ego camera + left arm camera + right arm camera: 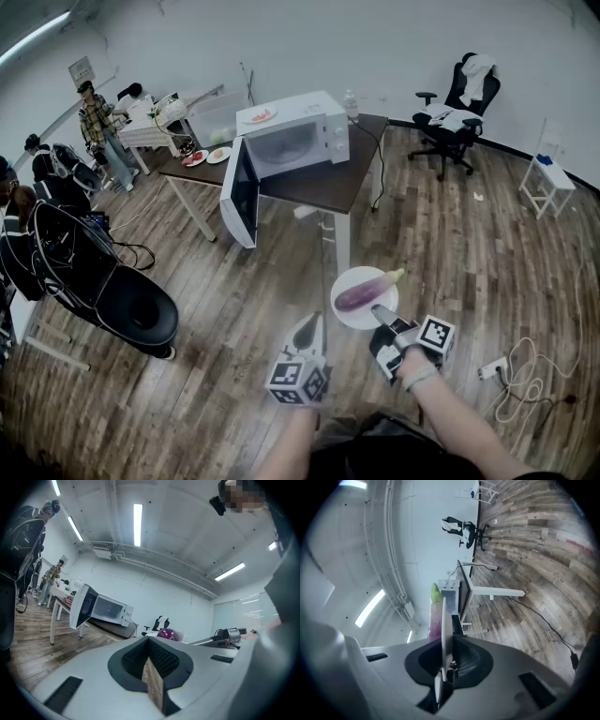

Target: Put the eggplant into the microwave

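Eggplant (361, 293) on plate (360, 320) in right gripper (379, 313)

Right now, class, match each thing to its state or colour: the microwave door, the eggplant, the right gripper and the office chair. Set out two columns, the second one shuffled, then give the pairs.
Things:
1. microwave door
2. eggplant
3. right gripper
4. office chair

States:
A. clamped on the rim of the plate
B. black
C. swung open
D. lying on the white plate

Pairs: 1-C; 2-D; 3-A; 4-B
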A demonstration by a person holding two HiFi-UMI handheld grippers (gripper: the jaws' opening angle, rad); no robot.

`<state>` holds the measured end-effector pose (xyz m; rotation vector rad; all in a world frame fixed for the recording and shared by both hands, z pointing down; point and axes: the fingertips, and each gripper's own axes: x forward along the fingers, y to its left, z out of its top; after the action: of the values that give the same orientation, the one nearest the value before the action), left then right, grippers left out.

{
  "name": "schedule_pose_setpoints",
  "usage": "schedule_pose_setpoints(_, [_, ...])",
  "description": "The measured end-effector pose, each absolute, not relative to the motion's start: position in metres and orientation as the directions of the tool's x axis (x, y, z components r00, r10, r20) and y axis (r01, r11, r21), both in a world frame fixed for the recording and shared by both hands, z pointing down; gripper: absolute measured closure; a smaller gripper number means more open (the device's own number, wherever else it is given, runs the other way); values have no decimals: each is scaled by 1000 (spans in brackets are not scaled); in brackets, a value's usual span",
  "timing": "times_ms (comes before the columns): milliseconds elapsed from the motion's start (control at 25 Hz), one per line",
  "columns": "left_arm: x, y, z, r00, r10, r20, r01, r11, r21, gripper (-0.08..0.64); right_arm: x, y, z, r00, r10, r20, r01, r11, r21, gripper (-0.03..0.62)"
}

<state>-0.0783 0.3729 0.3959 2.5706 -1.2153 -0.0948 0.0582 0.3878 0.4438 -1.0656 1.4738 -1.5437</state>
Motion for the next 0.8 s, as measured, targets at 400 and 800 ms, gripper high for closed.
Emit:
schedule_pose_setpoints(400, [-90, 333, 405, 605, -792, 79, -774, -562, 291, 560, 50, 341, 450, -399, -913, 83, -34, -76, -997, 569])
schedule_pose_setpoints(800, [-88, 270, 412, 574, -814, 90, -798, -532, 283, 560, 48, 278, 459, -461, -884, 77, -60, -56, -997, 568])
